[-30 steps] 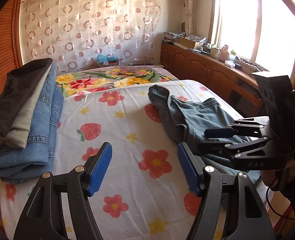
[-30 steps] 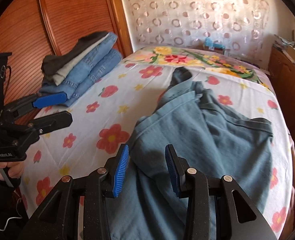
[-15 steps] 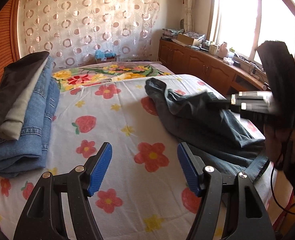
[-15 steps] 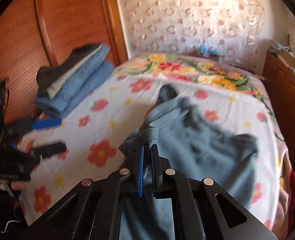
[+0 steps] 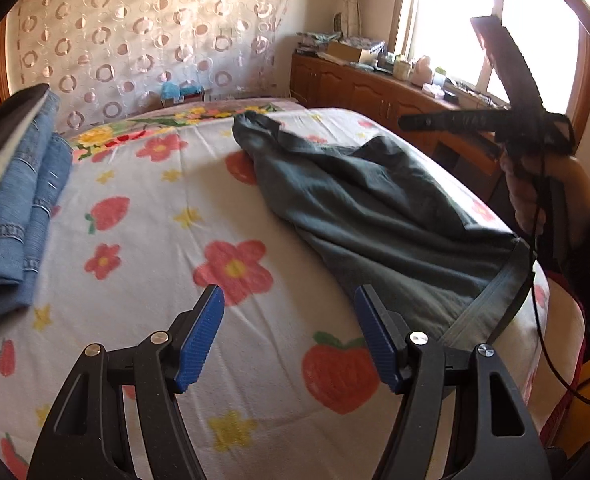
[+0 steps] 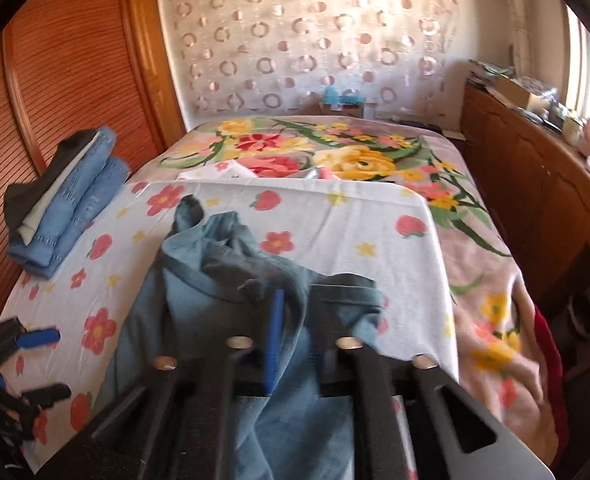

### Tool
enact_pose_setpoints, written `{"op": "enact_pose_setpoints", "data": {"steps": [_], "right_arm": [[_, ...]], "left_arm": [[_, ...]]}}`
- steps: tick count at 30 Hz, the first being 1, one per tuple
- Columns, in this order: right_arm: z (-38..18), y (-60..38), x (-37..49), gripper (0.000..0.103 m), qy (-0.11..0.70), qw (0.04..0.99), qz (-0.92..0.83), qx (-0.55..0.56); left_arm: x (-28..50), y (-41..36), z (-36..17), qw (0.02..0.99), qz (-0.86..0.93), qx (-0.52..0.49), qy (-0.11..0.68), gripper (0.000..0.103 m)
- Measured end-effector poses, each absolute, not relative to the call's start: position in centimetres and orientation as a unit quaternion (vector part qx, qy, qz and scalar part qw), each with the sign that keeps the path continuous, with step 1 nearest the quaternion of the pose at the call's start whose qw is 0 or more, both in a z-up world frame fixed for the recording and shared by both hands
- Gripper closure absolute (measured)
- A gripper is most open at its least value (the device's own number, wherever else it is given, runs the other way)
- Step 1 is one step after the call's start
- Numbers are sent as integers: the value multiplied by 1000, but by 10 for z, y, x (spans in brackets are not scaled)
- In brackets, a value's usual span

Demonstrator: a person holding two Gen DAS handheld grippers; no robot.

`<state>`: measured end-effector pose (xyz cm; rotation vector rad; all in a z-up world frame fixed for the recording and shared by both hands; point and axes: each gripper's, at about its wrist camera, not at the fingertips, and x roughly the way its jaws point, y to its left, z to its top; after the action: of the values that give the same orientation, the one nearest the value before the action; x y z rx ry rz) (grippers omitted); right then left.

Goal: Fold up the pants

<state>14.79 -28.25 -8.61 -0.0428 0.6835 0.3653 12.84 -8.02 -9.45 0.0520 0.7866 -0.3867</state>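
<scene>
The crumpled grey-blue denim pants (image 5: 367,204) lie on the white bed sheet printed with red flowers and strawberries (image 5: 147,248), toward its right side in the left wrist view, one leg end bunched up toward the far end of the bed. Their waistband hangs over the near edge and is cut off from sight there. The left gripper (image 5: 289,334), with blue ribbed pads, stands wide open above bare sheet, nothing between its fingers. The right gripper (image 6: 295,320) is blurred in its own view; its jaws are opening, with denim folds still between them, though whether the pads press the cloth cannot be made out. A stack of folded blue jeans and dark garments (image 6: 63,196) sits at the sheet's left edge by the brown slatted wooden wardrobe (image 6: 55,80), partly cut off in the left wrist view.
</scene>
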Motion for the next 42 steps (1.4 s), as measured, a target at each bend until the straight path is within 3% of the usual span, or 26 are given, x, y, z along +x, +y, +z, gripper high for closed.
{"op": "enact_pose_setpoints", "data": {"steps": [1, 22, 23, 24, 27, 36, 42], "right_arm": [[-86, -285, 148, 69, 333, 926, 178, -16], [-119, -252, 203, 69, 438, 876, 187, -71], [-120, -250, 204, 72, 438, 876, 185, -76], [-120, -247, 204, 87, 436, 876, 185, -85], [-119, -240, 200, 97, 428, 875, 194, -114], [-70, -267, 181, 98, 323, 924, 186, -79], [-77, -270, 181, 97, 319, 930, 159, -83]], "left_arm": [[129, -81, -96, 904, -188, 26, 384, 34], [127, -97, -112, 892, -178, 67, 410, 34], [127, -97, -113, 892, -179, 66, 410, 34], [126, -97, -112, 892, -179, 65, 410, 34], [127, -97, -113, 892, -180, 63, 410, 34], [127, -96, -113, 892, -180, 64, 409, 34], [128, -95, -113, 893, -181, 59, 409, 34]]}}
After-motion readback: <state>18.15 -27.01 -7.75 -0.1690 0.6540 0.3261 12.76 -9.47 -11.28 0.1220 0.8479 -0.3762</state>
